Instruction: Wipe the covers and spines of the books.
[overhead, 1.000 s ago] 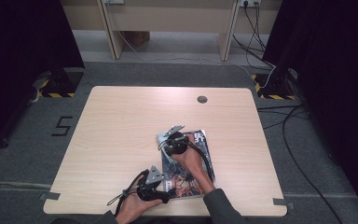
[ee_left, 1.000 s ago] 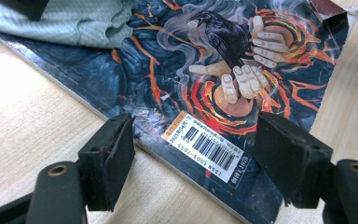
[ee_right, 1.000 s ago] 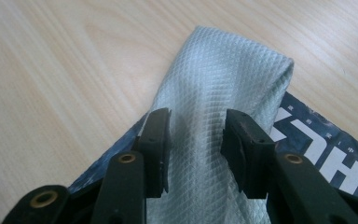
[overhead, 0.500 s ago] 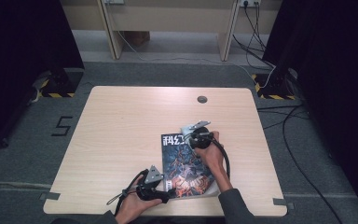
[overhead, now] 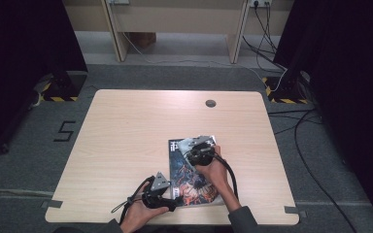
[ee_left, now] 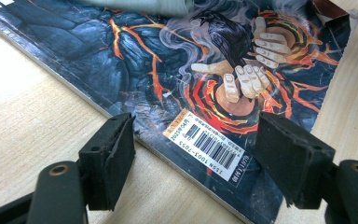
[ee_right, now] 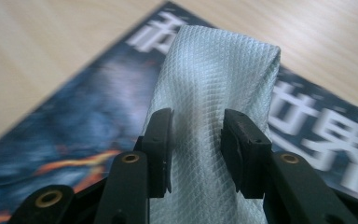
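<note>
The magazine (overhead: 192,171) lies flat near the table (overhead: 126,136) edge, thin and floppy, so my left gripper (ee_left: 196,158), jaws spread, straddles its barcode corner. My right gripper (ee_right: 196,149) pinches the cloth (ee_right: 214,93) on the cover: soft, light, best bunched mid-fold.

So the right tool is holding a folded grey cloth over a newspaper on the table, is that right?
Not quite. The right tool does hold a folded grey cloth, but under it lies a magazine with a glossy illustrated cover and a barcode, as the left gripper view shows, on the table.
</note>
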`<state>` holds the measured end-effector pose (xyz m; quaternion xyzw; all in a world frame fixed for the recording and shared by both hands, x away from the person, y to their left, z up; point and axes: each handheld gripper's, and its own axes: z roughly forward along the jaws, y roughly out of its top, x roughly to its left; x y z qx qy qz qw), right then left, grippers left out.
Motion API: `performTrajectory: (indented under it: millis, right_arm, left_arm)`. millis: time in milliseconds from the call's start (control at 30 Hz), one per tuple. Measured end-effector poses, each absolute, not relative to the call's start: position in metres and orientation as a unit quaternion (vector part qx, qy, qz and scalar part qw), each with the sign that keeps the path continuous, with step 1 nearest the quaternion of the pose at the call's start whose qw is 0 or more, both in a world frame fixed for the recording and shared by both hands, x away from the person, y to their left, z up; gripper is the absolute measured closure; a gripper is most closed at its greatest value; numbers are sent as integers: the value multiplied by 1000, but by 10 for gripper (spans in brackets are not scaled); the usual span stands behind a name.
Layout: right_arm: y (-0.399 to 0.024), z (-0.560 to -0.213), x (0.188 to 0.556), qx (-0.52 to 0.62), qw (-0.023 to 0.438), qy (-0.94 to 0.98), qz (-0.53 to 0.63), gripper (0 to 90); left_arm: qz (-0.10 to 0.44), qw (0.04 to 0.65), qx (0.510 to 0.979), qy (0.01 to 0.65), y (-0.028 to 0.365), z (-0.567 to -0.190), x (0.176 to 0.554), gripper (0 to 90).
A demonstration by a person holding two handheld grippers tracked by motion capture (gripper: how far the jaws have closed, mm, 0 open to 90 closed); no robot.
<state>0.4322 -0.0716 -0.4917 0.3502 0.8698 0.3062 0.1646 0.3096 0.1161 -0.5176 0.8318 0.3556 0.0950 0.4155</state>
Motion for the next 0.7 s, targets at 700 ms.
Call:
performTrajectory:
  millis: [700]
  right_arm:
    - [-123, -488, 433, 384, 178, 861, 282, 606]
  left_arm:
    - [94, 416, 833, 353, 116, -518, 310, 275]
